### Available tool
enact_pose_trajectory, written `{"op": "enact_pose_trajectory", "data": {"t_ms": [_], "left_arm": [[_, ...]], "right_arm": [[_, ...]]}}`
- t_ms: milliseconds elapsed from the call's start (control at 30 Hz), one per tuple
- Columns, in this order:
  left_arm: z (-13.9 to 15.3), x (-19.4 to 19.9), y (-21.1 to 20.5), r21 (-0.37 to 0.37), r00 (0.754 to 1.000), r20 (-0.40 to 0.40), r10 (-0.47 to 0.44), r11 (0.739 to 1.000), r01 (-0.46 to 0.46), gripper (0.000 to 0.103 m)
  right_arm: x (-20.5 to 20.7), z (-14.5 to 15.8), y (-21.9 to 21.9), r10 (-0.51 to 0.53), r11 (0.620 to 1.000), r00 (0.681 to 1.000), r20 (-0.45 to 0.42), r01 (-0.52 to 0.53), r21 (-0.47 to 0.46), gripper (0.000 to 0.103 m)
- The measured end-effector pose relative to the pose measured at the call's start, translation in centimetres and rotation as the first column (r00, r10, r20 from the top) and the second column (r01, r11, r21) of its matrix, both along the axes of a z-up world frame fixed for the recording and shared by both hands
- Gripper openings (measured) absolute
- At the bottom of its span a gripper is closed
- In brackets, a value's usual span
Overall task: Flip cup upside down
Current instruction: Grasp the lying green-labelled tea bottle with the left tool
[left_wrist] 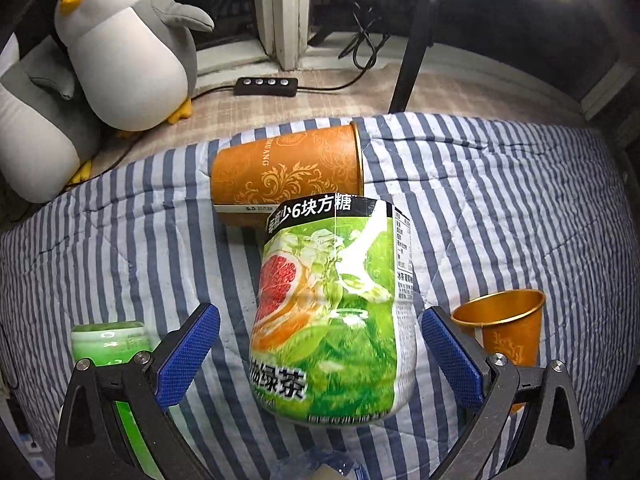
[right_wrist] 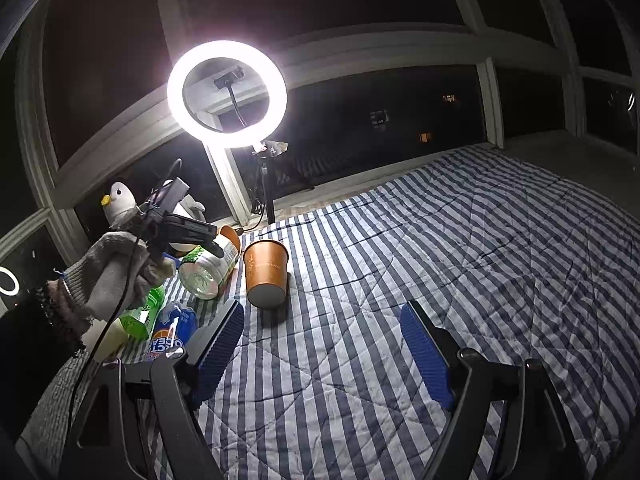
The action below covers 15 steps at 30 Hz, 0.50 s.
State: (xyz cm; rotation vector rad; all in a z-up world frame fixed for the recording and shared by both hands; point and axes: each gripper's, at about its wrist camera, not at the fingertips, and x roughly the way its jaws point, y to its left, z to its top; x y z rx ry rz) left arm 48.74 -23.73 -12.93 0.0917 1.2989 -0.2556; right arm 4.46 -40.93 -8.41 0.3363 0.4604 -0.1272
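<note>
2 grippers are out, and both have their blue jaws wide apart with nothing pinched: the left gripper (left_wrist: 320, 360) sits around a green tea bottle (left_wrist: 334, 312) without touching it, and the right gripper (right_wrist: 322, 344) hangs over the striped quilt (right_wrist: 460, 260). The gold cup (right_wrist: 266, 278) stands mouth up on the quilt, just beside the bottle and near the right gripper's left jaw. I think the cup is light, thin, stiff and a bit slippery, so the jaws should hold its round side near the middle, softly, or it may dent or pop out.
</note>
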Motion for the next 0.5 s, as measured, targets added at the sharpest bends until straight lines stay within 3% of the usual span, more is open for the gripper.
{"op": "enact_pose_trajectory", "data": {"t_ms": [133, 267, 500], "left_arm": [[-0.8, 0.4, -0.3, -0.004, 1.000, -0.021, 0.000, 1.000, 0.000, 0.101], [-1.5, 0.5, -0.2, -0.009, 0.999, -0.045, 0.007, 1.000, -0.007, 0.088], [-0.8, -0.5, 0.3, -0.023, 1.000, -0.008, 0.028, 0.999, -0.028, 0.087]], "right_arm": [[-0.1, -0.1, -0.2, -0.003, 1.000, 1.000, -0.003, 0.003, 0.007, 0.077], [-0.1, 0.0, -0.3, -0.009, 1.000, 1.000, -0.002, 0.009, 0.006, 0.077], [-0.2, 0.1, -0.1, -0.003, 1.000, 1.000, -0.008, 0.003, -0.002, 0.077]]}}
